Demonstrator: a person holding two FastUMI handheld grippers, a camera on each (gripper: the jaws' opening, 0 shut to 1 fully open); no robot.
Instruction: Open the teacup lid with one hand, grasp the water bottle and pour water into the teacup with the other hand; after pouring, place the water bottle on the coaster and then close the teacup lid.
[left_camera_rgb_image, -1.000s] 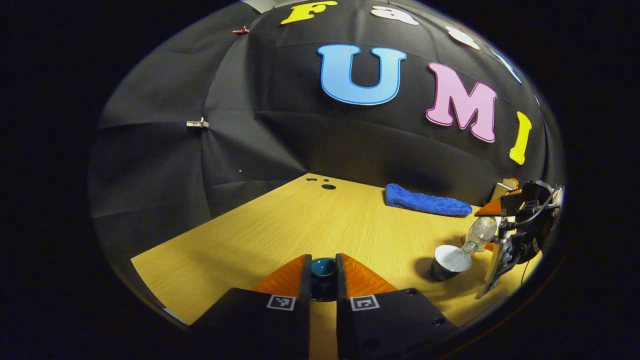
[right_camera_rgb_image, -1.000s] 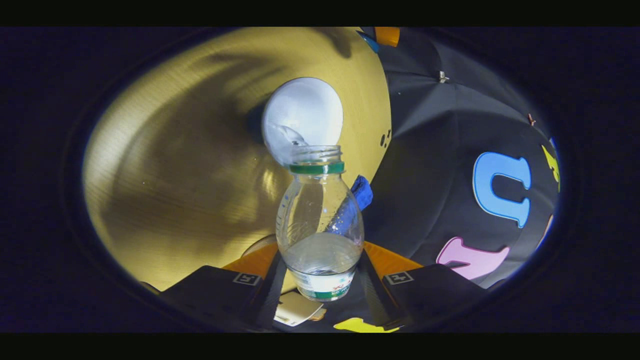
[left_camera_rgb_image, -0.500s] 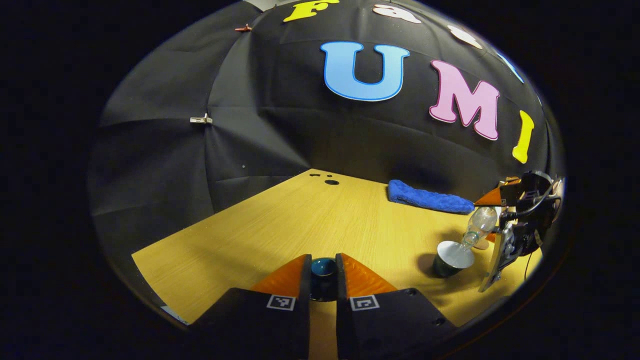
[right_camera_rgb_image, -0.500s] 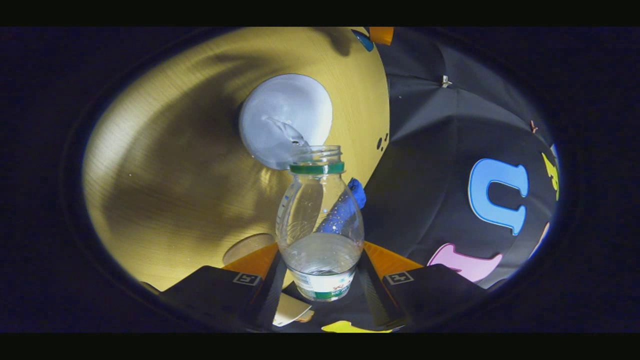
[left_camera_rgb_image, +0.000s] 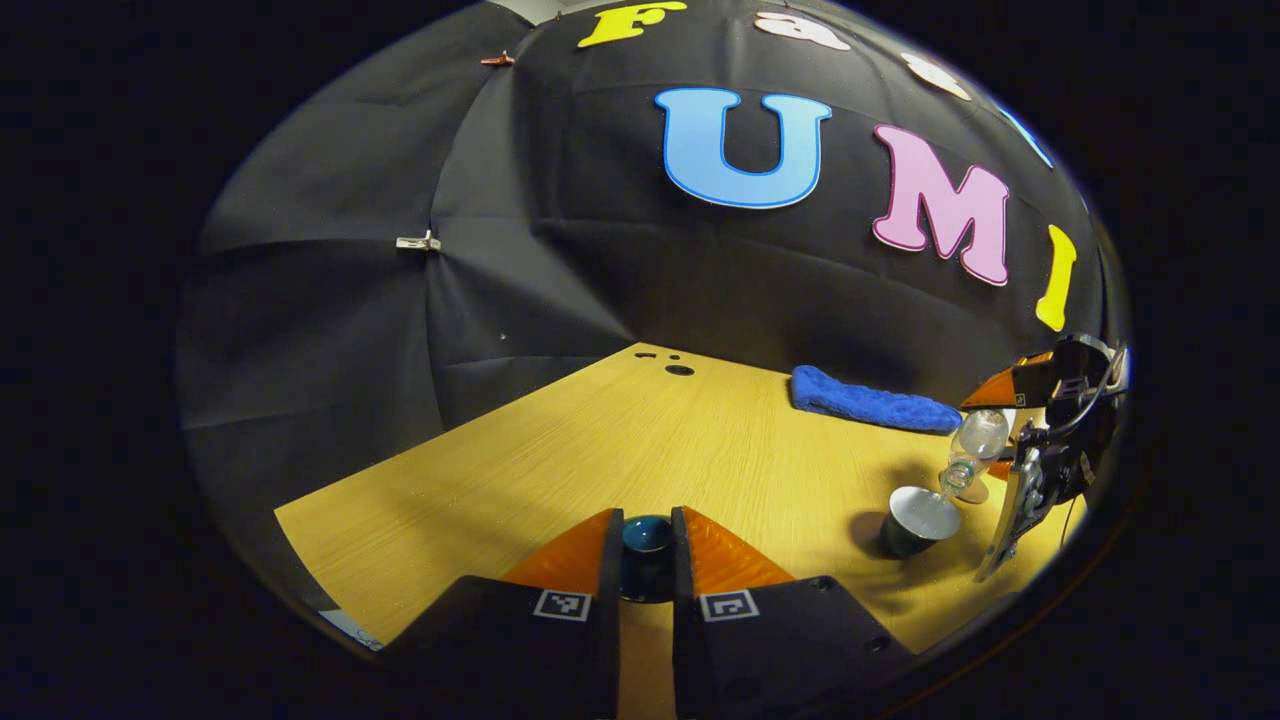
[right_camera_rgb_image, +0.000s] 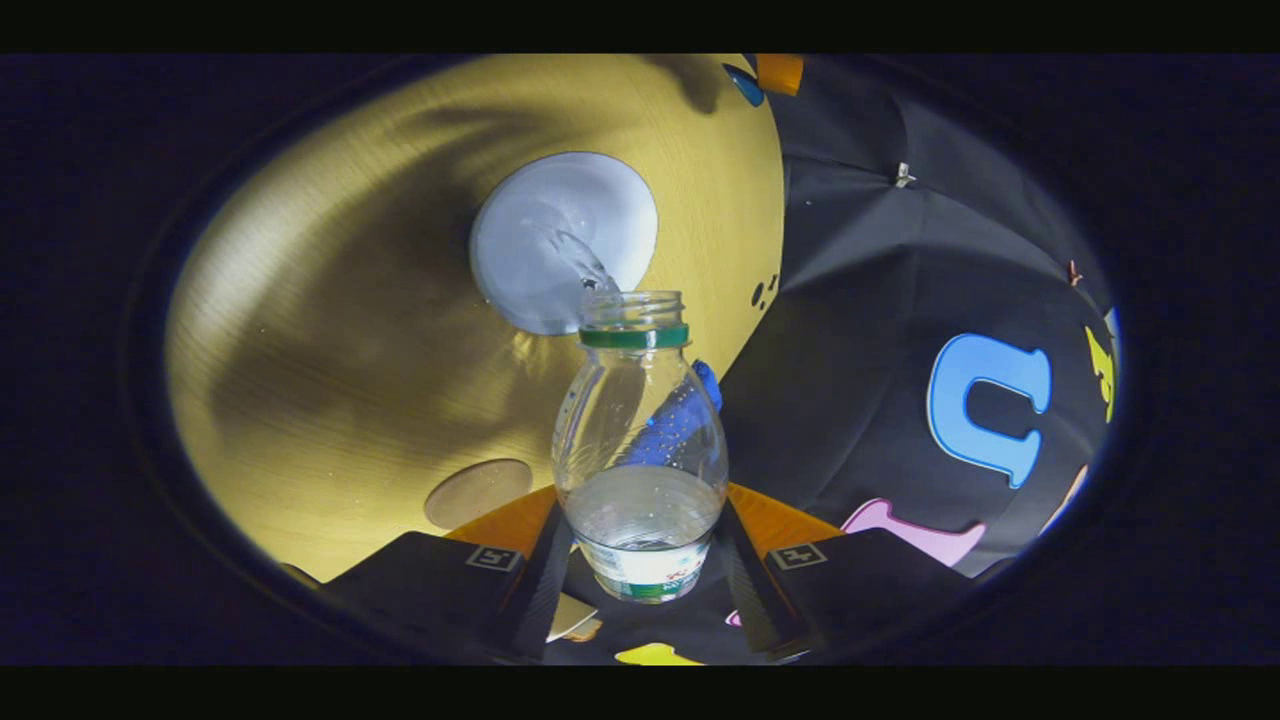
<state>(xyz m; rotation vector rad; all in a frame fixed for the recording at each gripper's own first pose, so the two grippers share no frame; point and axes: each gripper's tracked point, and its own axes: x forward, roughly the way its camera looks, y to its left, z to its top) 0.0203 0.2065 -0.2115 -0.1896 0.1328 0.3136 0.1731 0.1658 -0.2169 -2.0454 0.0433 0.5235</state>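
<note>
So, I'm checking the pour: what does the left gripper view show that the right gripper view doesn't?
Left gripper view: the lid clamped in the left tool, and the teacup's dark side. Right gripper view: water streaming into its white inside, and water left in the bottle the right tool grips. Both: teacup, tilted bottle, blue towel, table.

Left hand-held gripper (left_camera_rgb_image: 646, 548) is held low and level, fingers closed on a small dark lid (left_camera_rgb_image: 646, 540). Right hand-held gripper (right_camera_rgb_image: 640, 545) is tipped forward, fingers clamped on the water bottle (right_camera_rgb_image: 640, 450), its mouth angled down.
</note>
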